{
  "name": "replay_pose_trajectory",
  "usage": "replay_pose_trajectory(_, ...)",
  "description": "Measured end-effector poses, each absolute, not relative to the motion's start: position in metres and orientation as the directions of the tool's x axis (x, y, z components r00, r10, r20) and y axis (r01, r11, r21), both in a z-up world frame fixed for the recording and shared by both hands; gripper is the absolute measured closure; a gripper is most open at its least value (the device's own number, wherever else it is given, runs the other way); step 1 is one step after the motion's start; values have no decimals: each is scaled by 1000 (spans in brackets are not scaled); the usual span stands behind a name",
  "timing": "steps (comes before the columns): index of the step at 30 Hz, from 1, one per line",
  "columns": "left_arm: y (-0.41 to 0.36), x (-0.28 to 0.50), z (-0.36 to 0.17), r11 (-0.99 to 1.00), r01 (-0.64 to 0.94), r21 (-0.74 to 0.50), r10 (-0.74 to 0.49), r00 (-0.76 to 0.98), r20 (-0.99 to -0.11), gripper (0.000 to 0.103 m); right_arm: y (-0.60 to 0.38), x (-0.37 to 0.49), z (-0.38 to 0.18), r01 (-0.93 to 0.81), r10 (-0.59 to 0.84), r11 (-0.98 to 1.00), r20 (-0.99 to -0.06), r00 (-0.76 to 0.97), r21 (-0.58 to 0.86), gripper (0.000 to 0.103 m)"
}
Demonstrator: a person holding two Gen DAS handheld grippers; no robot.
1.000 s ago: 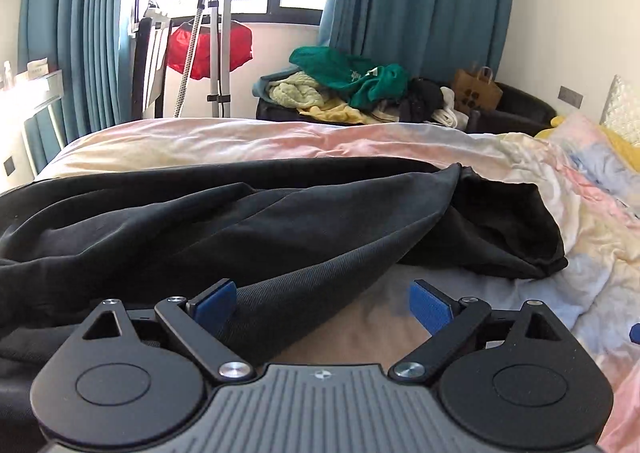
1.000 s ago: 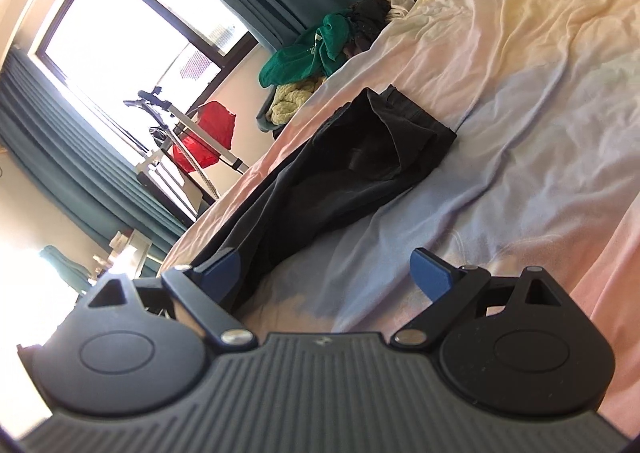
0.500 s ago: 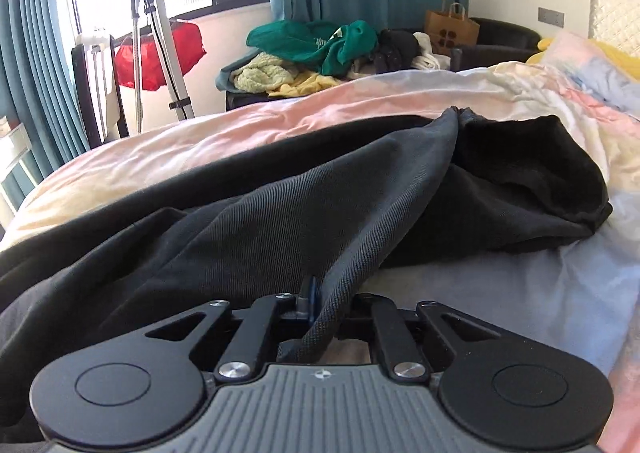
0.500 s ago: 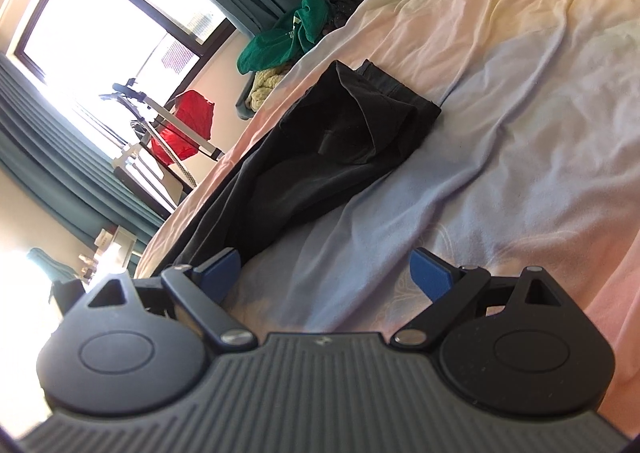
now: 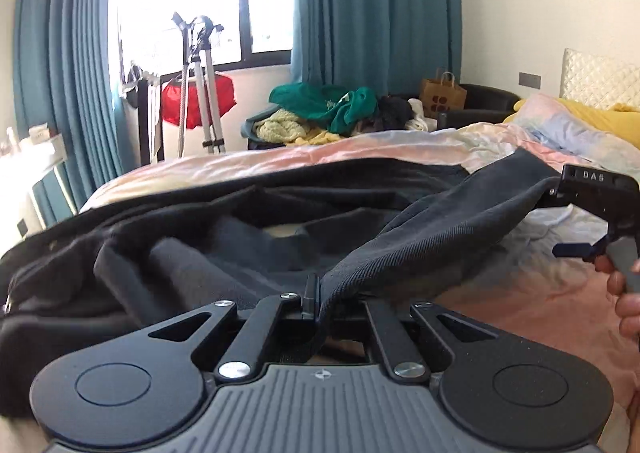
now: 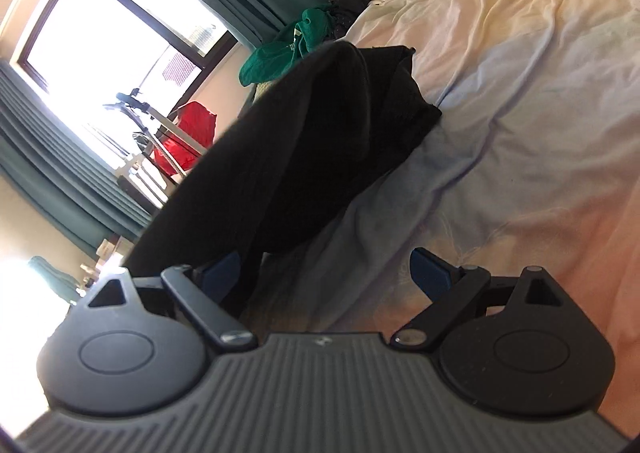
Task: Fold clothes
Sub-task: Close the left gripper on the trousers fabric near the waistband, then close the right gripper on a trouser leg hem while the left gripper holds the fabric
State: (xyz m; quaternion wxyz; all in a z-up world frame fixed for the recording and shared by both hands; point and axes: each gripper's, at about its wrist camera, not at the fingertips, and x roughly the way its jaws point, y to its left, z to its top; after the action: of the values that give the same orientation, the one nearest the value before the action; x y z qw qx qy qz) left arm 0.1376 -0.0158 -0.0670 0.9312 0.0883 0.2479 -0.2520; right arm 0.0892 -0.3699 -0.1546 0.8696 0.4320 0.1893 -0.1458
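A dark grey garment [image 5: 248, 229] lies spread on the bed [image 5: 280, 157]. My left gripper [image 5: 316, 297] is shut on its near edge and holds that edge lifted off the bed. In the right wrist view the garment [image 6: 320, 141] rises in a dark fold just ahead of my right gripper [image 6: 328, 273], which is open; its left blue pad [image 6: 222, 273] touches the cloth edge. The right gripper also shows in the left wrist view [image 5: 596, 197] at the garment's far right end, held by a hand.
A pastel sheet [image 6: 520, 93] covers the bed. Beyond it are a pile of green and yellow clothes [image 5: 324, 113], a brown paper bag [image 5: 442, 95], a tripod stand [image 5: 200, 81] with a red bag, teal curtains and a window. Yellow pillows [image 5: 600, 121] lie at far right.
My left gripper has lifted the pinched garment edge, which it closed on half a second ago. The right gripper has moved up to the garment's other end; the cloth now bunches higher.
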Motion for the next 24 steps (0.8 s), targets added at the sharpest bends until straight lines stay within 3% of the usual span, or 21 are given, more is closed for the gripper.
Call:
replay_pose_trajectory(4, 17, 123, -101, 886, 462, -45, -419, 754, -506, 99, -368, 85, -156, 455, -59, 578, -521, 851, 677, 9)
replay_pose_trajectory(9, 23, 129, -107, 894, 429, -131, -437, 770, -465, 99, -375, 71, -164, 566, -18, 488, -641, 767, 664, 10)
replay_pose_trajectory(13, 31, 129, -106, 888, 434, -150, -452, 767, -455, 97, -391, 22, -195, 558, 88, 177, -578, 811, 811, 11)
replay_pose_trajectory(17, 35, 129, -106, 885, 436, -163, -460, 765, -451, 97, -399, -27, -200, 459, 33, -40, -458, 888, 888, 11)
replay_pose_trajectory(21, 34, 130, -108, 888, 430, -164, -455, 764, -458, 97, -403, -51, -193, 408, -53, -109, -415, 908, 906, 10)
replay_pose_trajectory(24, 33, 128, -109, 890, 426, -160, -449, 765, -461, 96, -405, -50, -193, 428, -65, -88, -434, 898, 899, 10)
